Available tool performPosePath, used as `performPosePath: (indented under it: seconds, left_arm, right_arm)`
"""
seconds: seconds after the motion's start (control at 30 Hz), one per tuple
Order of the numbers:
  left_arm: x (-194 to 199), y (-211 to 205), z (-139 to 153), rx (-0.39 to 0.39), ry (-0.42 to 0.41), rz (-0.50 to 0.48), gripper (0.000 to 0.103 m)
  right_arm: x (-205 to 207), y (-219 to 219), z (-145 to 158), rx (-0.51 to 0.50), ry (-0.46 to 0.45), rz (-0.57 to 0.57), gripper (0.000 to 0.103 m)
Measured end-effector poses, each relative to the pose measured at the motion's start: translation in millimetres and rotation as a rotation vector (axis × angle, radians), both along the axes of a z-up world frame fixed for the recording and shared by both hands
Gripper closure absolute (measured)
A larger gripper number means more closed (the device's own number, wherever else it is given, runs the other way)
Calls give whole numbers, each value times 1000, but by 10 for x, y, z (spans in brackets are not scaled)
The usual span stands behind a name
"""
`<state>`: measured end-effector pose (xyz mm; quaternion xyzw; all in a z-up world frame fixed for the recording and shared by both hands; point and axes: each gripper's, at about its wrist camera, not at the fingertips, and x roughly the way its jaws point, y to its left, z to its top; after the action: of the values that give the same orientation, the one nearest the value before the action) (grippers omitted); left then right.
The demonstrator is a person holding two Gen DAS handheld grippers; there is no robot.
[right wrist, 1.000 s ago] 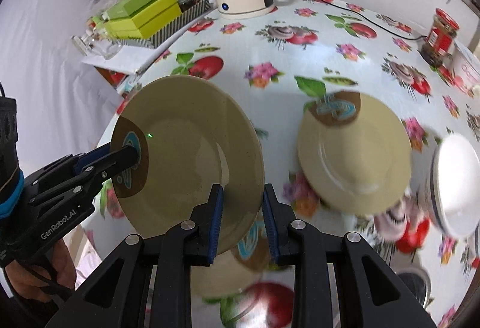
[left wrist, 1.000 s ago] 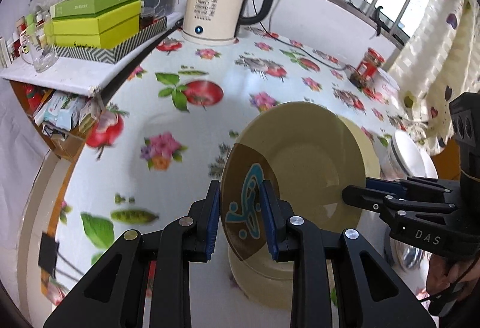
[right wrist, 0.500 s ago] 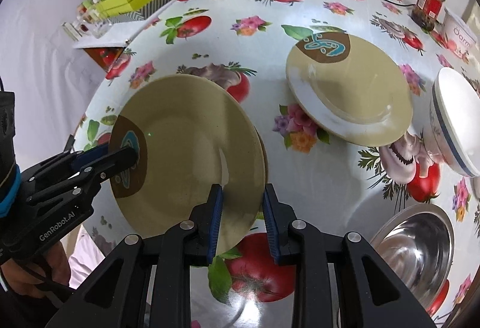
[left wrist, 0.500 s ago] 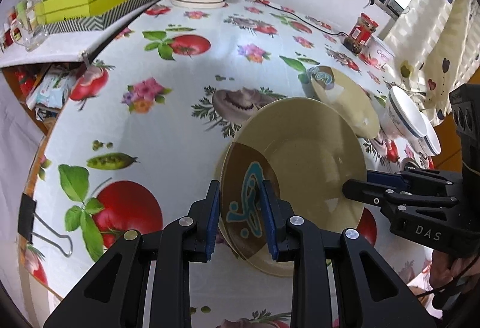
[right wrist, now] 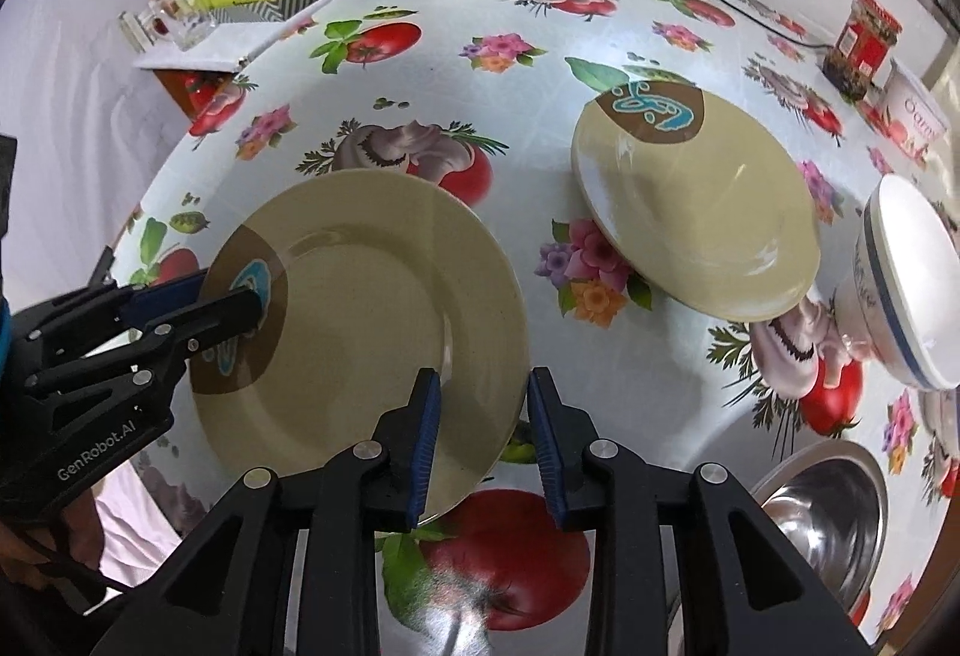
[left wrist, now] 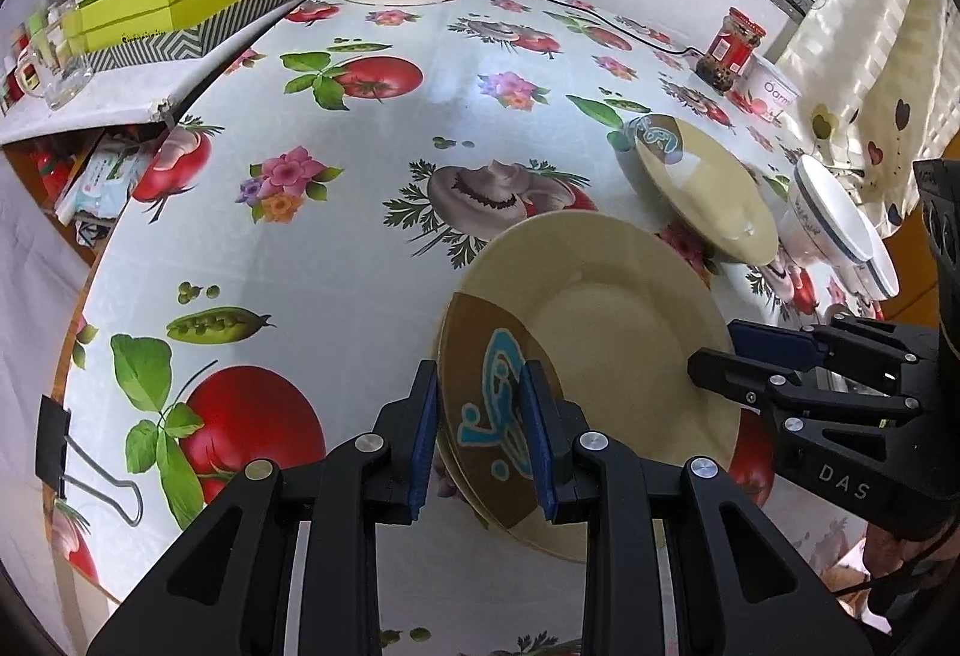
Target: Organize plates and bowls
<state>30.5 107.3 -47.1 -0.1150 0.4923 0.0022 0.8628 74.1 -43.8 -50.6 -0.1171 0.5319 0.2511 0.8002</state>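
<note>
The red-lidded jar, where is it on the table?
The red-lidded jar stands at the table's far right edge in the right wrist view, beside a white tub and beyond the free-lying yellow plate.

Near plate (right wrist: 372, 308): beige, with a brown segment bearing a turquoise-and-white motif at its 9 o'clock rim. Far plate (right wrist: 708, 212): the same colours, segment at 12 o'clock. Tablecloth (left wrist: 360, 212): white, printed with red tomatoes, green leaves, mushrooms and pink flowers. Bowl (right wrist: 912, 284): white, dark blue rim line. Gripper pads (right wrist: 427, 440): blue.
</note>
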Motion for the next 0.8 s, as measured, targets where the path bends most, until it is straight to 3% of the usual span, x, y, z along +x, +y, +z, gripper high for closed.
performPosePath:
  seconds: [0.7, 0.8]
  left_arm:
    - [6, 105, 16, -43, -43, 17, 73]
    - [4, 81, 8, -35, -42, 16, 73]
  right_arm:
    - [-17, -125, 94, 90, -21, -19, 72]
    - [-20, -133, 65, 95, -14, -20, 79]
